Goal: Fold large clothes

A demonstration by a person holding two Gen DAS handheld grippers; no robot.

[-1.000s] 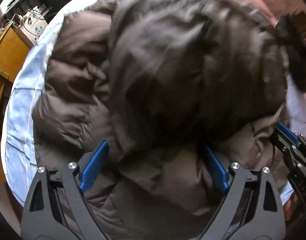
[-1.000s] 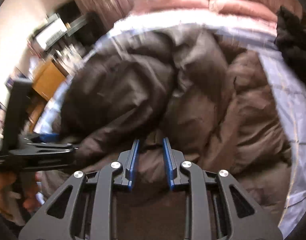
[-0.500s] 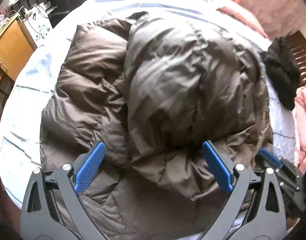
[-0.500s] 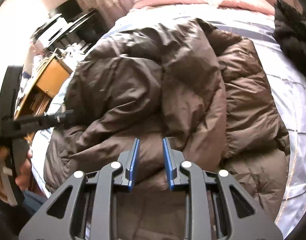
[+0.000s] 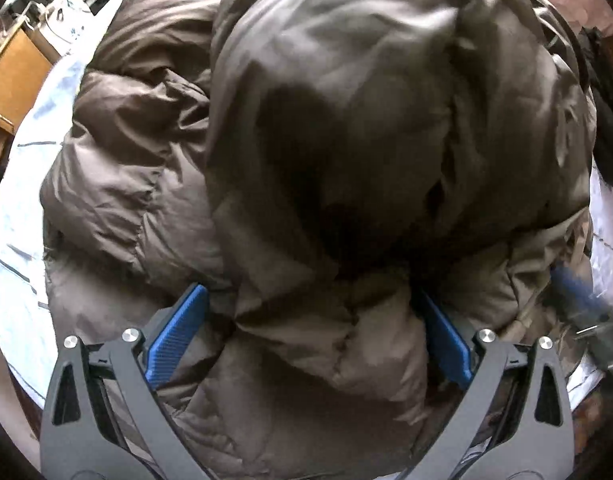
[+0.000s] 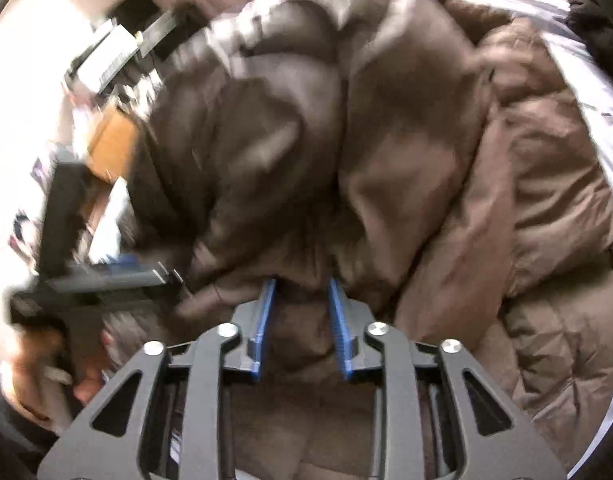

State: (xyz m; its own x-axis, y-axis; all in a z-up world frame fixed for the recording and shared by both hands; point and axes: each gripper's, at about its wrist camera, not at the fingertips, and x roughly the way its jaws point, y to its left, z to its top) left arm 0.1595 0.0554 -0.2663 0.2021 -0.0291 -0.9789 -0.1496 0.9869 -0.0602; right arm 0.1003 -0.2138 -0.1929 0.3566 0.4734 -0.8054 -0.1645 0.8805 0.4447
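Note:
A large brown puffer jacket (image 5: 338, 128) lies bunched on a bed and fills both views (image 6: 406, 152). My left gripper (image 5: 312, 312) is open wide, its blue fingers pushed down on either side of a thick fold at the jacket's near edge. My right gripper (image 6: 299, 292) has its blue fingers close together with a ridge of jacket fabric pinched between them. The right gripper shows blurred at the right edge of the left wrist view (image 5: 586, 312). The left gripper and the hand holding it show at the left of the right wrist view (image 6: 102, 276).
The pale blue-striped bedsheet (image 5: 18, 216) shows around the jacket. A black garment (image 5: 604, 96) lies at the bed's right side. A wooden cabinet (image 5: 10, 76) and cluttered shelves (image 6: 118, 52) stand left of the bed.
Both grippers have dropped from above the jacket down onto its near edge. The left fingers now straddle a fold. The right fingers now have fabric between them.

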